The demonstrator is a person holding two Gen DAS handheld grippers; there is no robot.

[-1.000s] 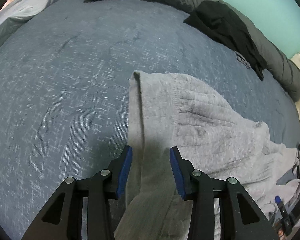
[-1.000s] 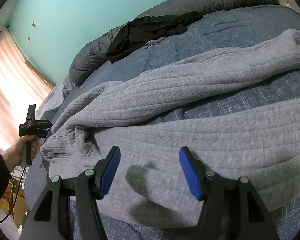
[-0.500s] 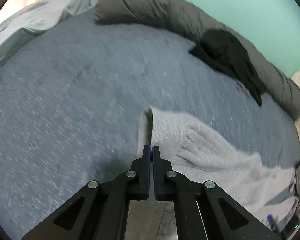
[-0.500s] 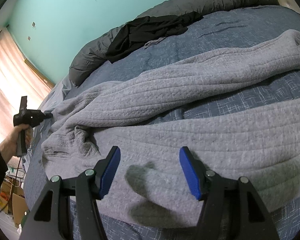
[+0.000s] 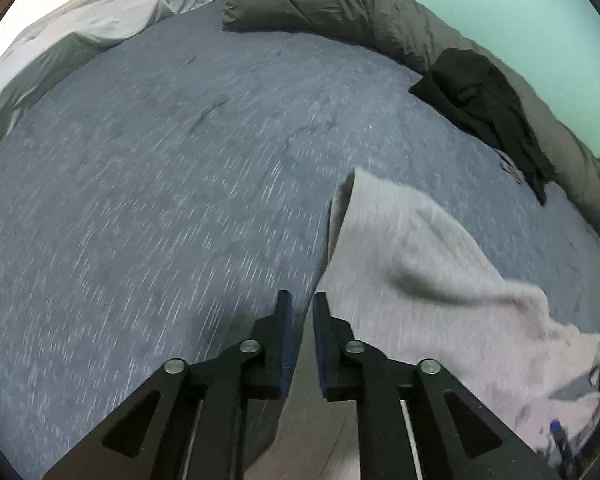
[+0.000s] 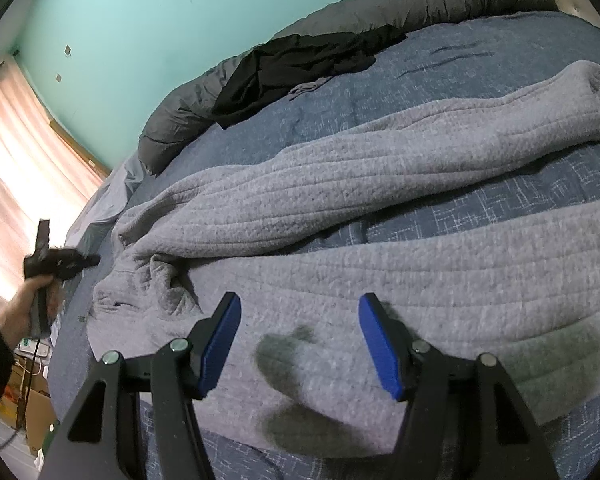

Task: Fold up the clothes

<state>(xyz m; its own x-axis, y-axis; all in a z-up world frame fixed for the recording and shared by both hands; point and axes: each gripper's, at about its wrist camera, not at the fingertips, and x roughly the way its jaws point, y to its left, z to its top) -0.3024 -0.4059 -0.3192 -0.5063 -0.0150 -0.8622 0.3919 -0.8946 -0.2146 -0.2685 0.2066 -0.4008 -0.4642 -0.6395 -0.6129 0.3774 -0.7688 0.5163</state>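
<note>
Grey knit trousers (image 6: 380,208) lie spread on the blue bedspread (image 6: 500,208), both legs running to the right. My right gripper (image 6: 300,336) is open and hovers just above the near leg, nothing between its blue pads. My left gripper (image 5: 301,320) is nearly shut with a narrow gap; grey fabric (image 5: 400,248) hangs down between and under its fingers, lifted off the bed, the image blurred. In the right wrist view the left gripper (image 6: 60,260) shows at the far left, held in a hand by the waistband end.
A rolled dark grey duvet (image 5: 340,4) lies along the far edge of the bed, with a black garment (image 5: 484,104) draped on it. A pale grey sheet (image 5: 80,36) sits at the back left. Teal wall behind. Boxes and cables (image 6: 28,392) sit on the floor.
My left gripper closed on the trousers' edge, lifted and pulled it back, and its jaws now stand slightly apart. The right gripper has stayed still and open.
</note>
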